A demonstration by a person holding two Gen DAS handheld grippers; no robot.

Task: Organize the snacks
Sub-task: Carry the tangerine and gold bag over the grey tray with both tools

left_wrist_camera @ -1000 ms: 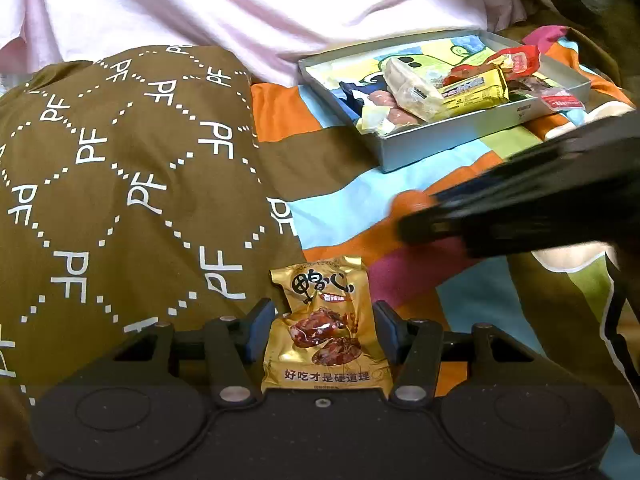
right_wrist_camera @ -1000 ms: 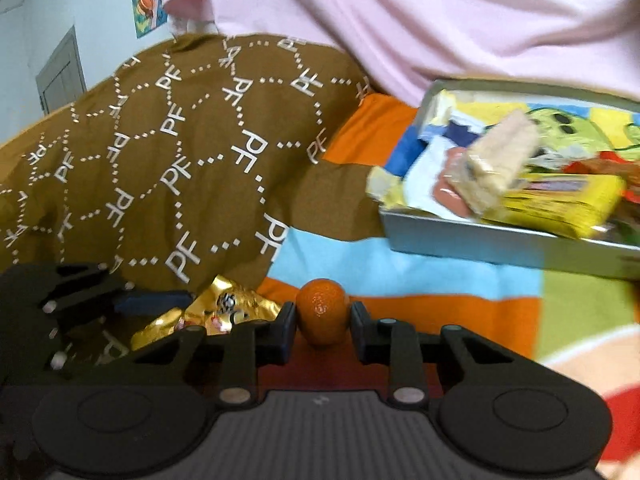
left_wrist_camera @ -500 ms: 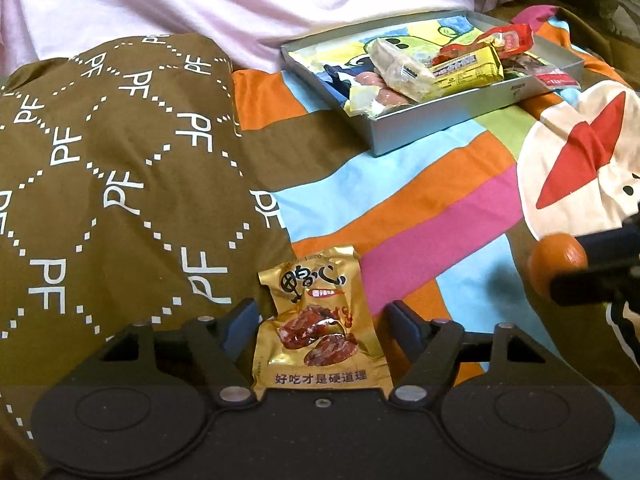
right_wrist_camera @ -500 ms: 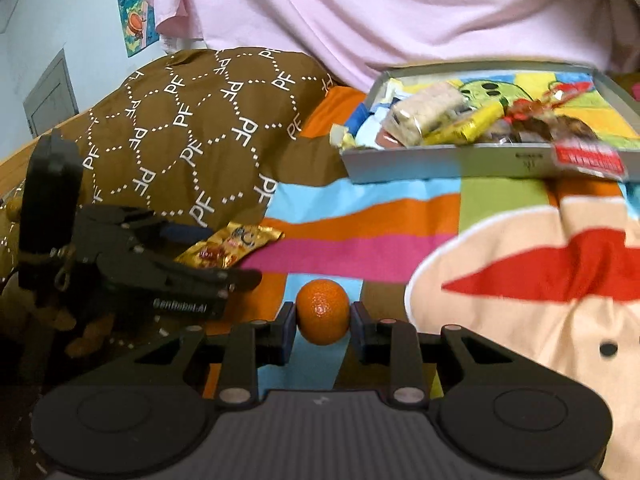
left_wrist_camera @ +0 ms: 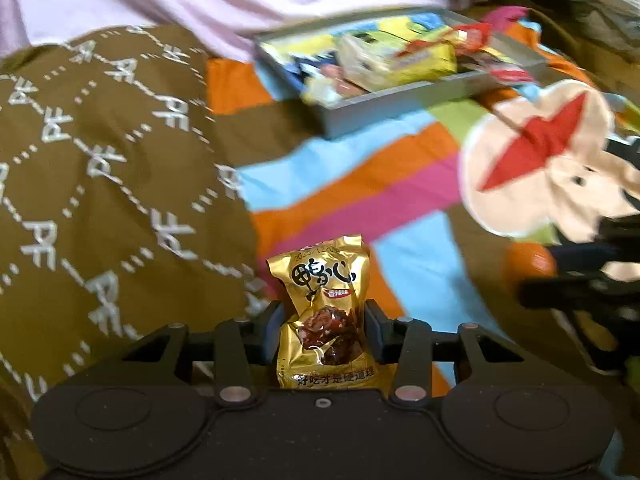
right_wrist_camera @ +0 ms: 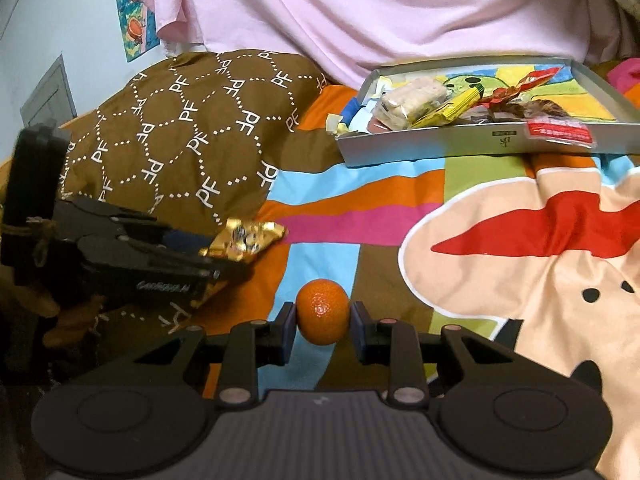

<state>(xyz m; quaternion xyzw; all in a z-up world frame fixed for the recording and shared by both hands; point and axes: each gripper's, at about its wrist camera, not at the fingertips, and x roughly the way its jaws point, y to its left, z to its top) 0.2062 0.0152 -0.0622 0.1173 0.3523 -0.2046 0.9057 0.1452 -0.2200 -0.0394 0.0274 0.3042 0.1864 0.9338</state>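
Note:
A gold snack packet point(left_wrist_camera: 324, 312) stands between the fingers of my left gripper point(left_wrist_camera: 322, 320), whose jaws are closing; the pads pinch its sides. In the right wrist view the same packet point(right_wrist_camera: 244, 238) sticks out of the left gripper point(right_wrist_camera: 224, 256) at the left, just above the bedspread. My right gripper point(right_wrist_camera: 322, 316) is shut on a small orange mandarin point(right_wrist_camera: 322, 312), held above the striped bedspread. The mandarin point(left_wrist_camera: 528, 268) also shows at the right edge of the left wrist view. A grey tray point(right_wrist_camera: 440, 144) with several wrapped snacks lies at the back right.
A brown patterned pillow point(left_wrist_camera: 100, 180) fills the left side. A pink cloth point(right_wrist_camera: 380, 8) hangs behind the tray. The colourful bedspread point(right_wrist_camera: 360, 208) with a cartoon print stretches between the grippers and the tray point(left_wrist_camera: 400, 98).
My left jaws spread wider, then closed in on the gold packet. My right gripper drew back from the tray toward the right with the mandarin in it.

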